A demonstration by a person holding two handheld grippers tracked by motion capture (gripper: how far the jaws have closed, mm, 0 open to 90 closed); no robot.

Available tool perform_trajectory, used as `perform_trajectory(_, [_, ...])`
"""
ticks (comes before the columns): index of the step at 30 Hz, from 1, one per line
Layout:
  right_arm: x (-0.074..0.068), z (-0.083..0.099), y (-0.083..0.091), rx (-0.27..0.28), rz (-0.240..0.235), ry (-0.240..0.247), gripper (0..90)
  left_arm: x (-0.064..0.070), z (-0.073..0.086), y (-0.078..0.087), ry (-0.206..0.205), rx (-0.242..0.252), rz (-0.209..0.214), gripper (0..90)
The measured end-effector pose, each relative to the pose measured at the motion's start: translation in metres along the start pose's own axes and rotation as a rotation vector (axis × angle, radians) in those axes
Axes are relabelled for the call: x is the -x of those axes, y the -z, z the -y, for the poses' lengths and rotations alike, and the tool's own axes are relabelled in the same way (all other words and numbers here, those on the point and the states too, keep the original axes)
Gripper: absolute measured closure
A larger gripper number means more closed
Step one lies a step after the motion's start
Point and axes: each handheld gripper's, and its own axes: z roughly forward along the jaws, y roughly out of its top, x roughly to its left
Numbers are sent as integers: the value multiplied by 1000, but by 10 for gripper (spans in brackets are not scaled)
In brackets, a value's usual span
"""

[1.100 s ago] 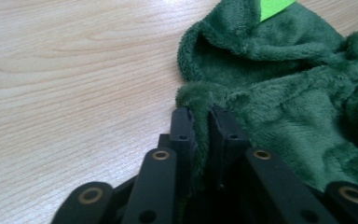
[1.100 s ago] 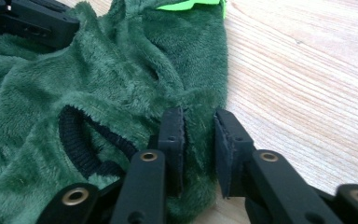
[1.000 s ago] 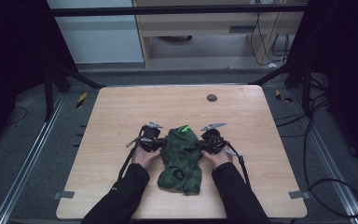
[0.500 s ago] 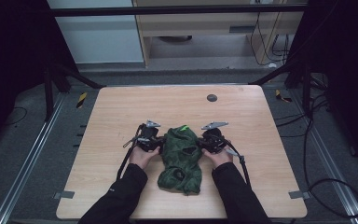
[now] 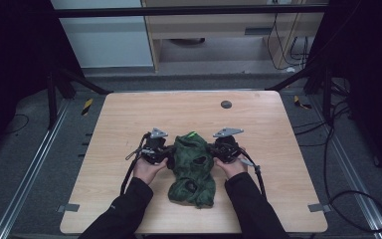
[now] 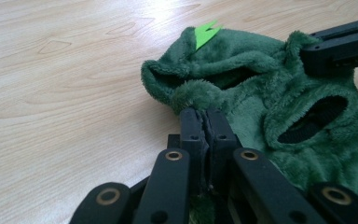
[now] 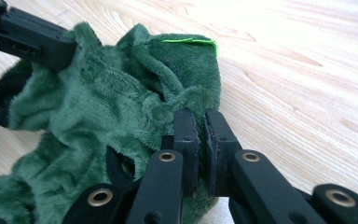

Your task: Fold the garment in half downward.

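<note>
- I am pinching the garment on both sides; it is lying on the table, well short of the dark disc and nearer my edge
- my left gripper is clamping a fuzzy fold at the garment's left rim, jaws shut on the fleece; I judge this is for spreading the opening
- my right gripper is biting the opposite rim, jaws closed on the fabric; gripping both sides is letting me pull the top apart evenly
- the green tag is pointing up at the garment's far end; the dark holes are facing upward
</note>
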Motion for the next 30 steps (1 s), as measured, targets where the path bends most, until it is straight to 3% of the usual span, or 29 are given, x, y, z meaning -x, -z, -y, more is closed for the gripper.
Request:
perform_trajectory(5, [-5,-3,7,16,-14,27,850,1,1,11,4,19,7,876])
perform_trajectory(12, [-13,-1,19,35,-34,67,848,7,6,25,-20,39,32,876])
perform_trajectory(30, [-26,13,44,47,-76,106,848,20,26,47,-49,38,72,876])
